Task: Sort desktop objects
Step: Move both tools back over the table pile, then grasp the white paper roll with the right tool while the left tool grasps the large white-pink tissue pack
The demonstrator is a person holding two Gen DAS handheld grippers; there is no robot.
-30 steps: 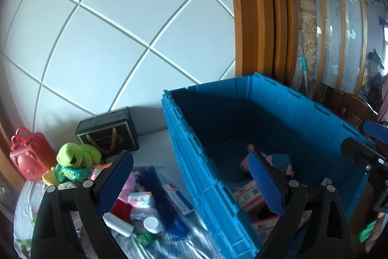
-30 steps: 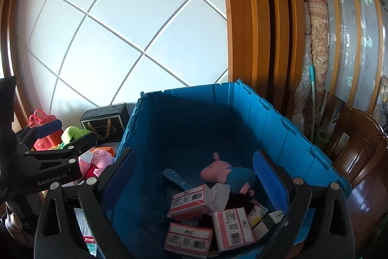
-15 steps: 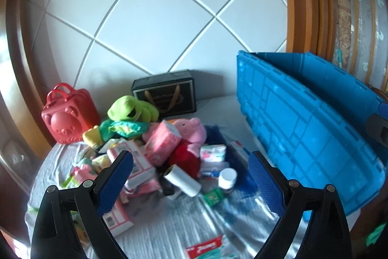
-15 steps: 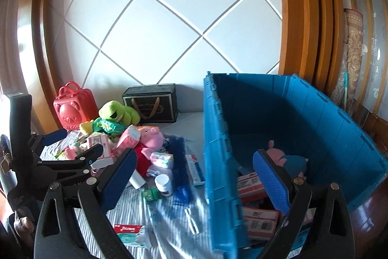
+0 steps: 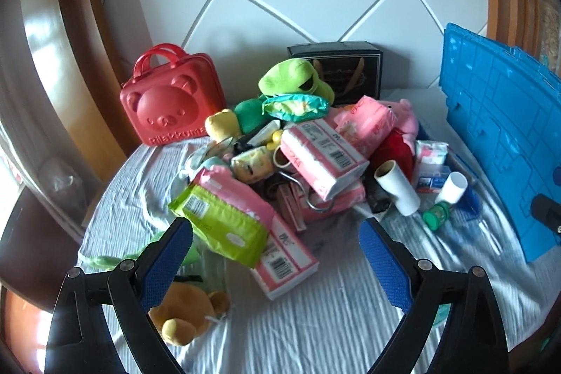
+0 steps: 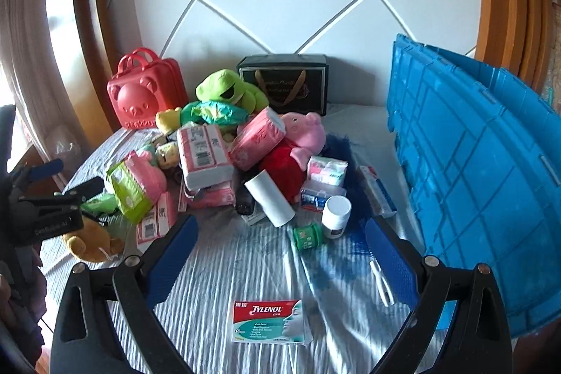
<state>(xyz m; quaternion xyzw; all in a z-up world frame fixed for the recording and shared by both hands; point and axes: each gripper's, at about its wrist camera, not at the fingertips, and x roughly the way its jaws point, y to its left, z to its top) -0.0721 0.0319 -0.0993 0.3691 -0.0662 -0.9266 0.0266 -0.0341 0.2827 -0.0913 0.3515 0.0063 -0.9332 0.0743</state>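
1. Both my claws hang over the counter (image 6: 217, 272), jaws spread wide, nothing between them. Left claw (image 5: 275, 255) faces the heap; right claw (image 6: 280, 255) sits over open cloth.

2. The things to sort are piled mid-counter: pink tissue packs (image 5: 322, 149), a green-and-pink pack (image 5: 224, 216), a frog plush (image 5: 294, 77), a pig plush (image 6: 298, 142). The blue crate (image 6: 473, 181) stands to my right, its wall just beside the clutter.

3. Nearest my right claw: the Tylenol box (image 6: 270, 321), lying flat and alone — my guess for the next pick.

4. Risk one: that box is thin and flat on wrinkled cloth. If I come down shallow, I judge the fingers could skid over it or bunch the cloth instead.

5. Risk two: the heap is loosely stacked. The green-and-pink pack leans on a box (image 5: 284, 258); pull the wrong one and its neighbours could slide — maybe toward the counter edge.

6. Risk three: the white roll (image 6: 270, 198), white bottle (image 6: 336, 212) and small green jar (image 6: 308, 236) are all round. A nudge could send them rolling.

7. Hard to see: the crate's inside is hidden from both views. What lies under the heap is buried. A brown plush (image 5: 186, 311) is half behind my left finger, and a thin white item (image 6: 380, 283) by the crate I cannot identify.
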